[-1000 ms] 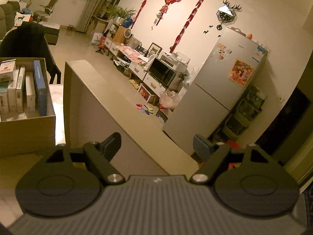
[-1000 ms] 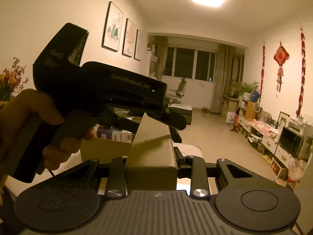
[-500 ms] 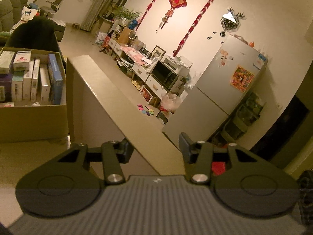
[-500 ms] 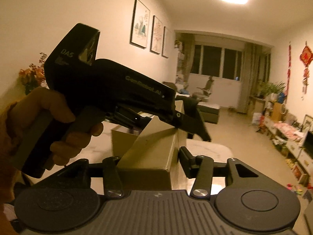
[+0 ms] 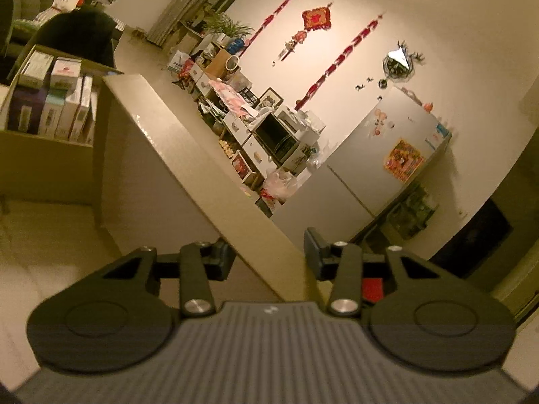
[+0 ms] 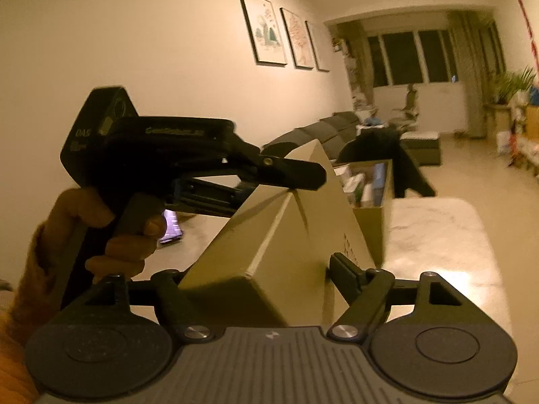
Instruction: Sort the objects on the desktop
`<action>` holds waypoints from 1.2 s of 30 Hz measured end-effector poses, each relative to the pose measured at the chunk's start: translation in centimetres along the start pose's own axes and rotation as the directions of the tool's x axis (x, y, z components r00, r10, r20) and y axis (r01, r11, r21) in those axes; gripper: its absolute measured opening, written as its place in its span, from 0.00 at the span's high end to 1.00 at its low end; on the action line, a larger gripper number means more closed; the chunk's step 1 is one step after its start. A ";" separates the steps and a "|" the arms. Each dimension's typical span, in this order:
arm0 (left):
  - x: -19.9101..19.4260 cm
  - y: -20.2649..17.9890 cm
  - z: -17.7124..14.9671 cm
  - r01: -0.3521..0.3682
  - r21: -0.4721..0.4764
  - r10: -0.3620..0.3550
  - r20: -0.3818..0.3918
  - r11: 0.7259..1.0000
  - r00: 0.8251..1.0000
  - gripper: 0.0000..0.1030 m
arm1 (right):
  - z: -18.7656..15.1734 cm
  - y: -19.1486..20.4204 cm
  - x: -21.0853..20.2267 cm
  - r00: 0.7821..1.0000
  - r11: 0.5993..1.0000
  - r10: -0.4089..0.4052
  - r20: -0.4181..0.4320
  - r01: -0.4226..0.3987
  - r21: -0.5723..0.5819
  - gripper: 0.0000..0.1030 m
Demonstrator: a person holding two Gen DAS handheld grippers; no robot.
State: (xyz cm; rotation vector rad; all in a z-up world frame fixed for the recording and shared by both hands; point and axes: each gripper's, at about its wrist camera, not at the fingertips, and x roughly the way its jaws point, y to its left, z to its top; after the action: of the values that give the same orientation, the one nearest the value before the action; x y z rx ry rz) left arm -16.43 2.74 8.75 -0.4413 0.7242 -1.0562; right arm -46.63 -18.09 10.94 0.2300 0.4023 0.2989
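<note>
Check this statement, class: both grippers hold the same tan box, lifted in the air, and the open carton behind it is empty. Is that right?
Not quite. The carton is not empty: the left wrist view shows small packages standing in a row inside it. The rest holds: the left gripper and the right gripper both hold the tan box.

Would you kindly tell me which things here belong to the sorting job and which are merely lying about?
Job:
tan box
open carton of boxes
left tool
right tool

Lying about:
lit phone
fridge
framed pictures
</note>
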 end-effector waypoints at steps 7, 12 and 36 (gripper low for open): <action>-1.5 0.6 -1.2 0.004 -0.054 -0.002 0.031 0.999 1.000 0.61 | -0.4 0.5 0.6 0.994 0.995 0.094 -0.048 -0.093 0.034 0.12; -2.7 1.3 -1.8 -0.011 -0.096 0.017 0.057 0.995 0.998 0.61 | -1.3 1.0 0.2 0.979 0.978 0.194 -0.064 -0.187 0.093 0.01; -8.0 8.5 -8.3 -0.045 -0.384 0.104 0.134 0.922 0.986 0.58 | -8.2 -6.9 3.7 0.990 0.925 0.022 -0.138 0.032 0.377 0.19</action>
State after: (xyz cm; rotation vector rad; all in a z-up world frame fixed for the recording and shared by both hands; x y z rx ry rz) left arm -19.44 13.73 0.12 -0.8140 0.8052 -0.7981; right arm -45.14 -22.03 0.40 0.5906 0.6001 0.2305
